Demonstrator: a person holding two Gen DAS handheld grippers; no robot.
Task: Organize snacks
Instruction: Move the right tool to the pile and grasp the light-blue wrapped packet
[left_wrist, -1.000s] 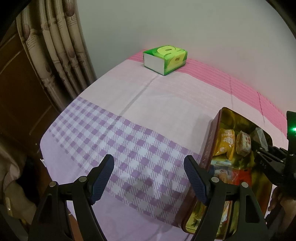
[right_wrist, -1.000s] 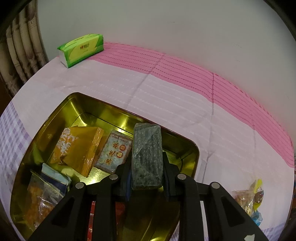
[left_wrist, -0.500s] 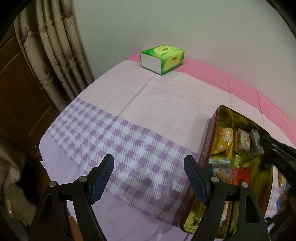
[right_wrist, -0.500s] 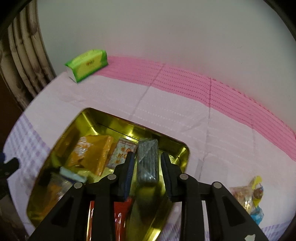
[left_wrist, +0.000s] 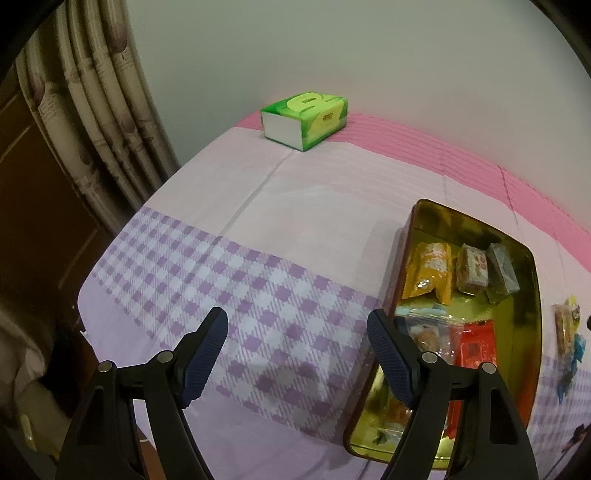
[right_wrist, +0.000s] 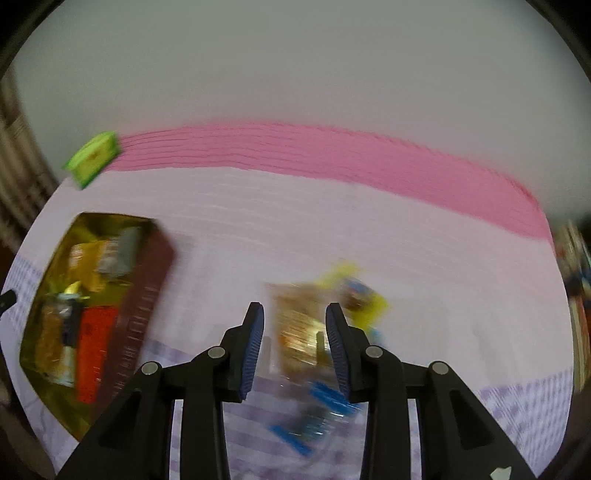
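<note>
- The gold tin (left_wrist: 524, 258) sits on the table's cloth (left_wrist: 258, 229), holding an orange packet (left_wrist: 430, 271), a pale wrapped snack (left_wrist: 474, 269), a grey-green packet (left_wrist: 500, 267) and a red packet (left_wrist: 474, 345).
- A loose pile of snacks (right_wrist: 314, 325) lies on the cloth, well apart from the tin (right_wrist: 144, 295), blurred in the right wrist view.
- The right claw (right_wrist: 294, 343) hangs over that pile, jaws moderately apart and holding nothing.
- The left claw (left_wrist: 297, 354) hovers above the purple checks just beside the tin's near corner, jaws wide and empty.
- A green tissue box (left_wrist: 304, 120) rests at the far edge near the wall.
- A curtain (left_wrist: 99, 122) hangs to the left.
</note>
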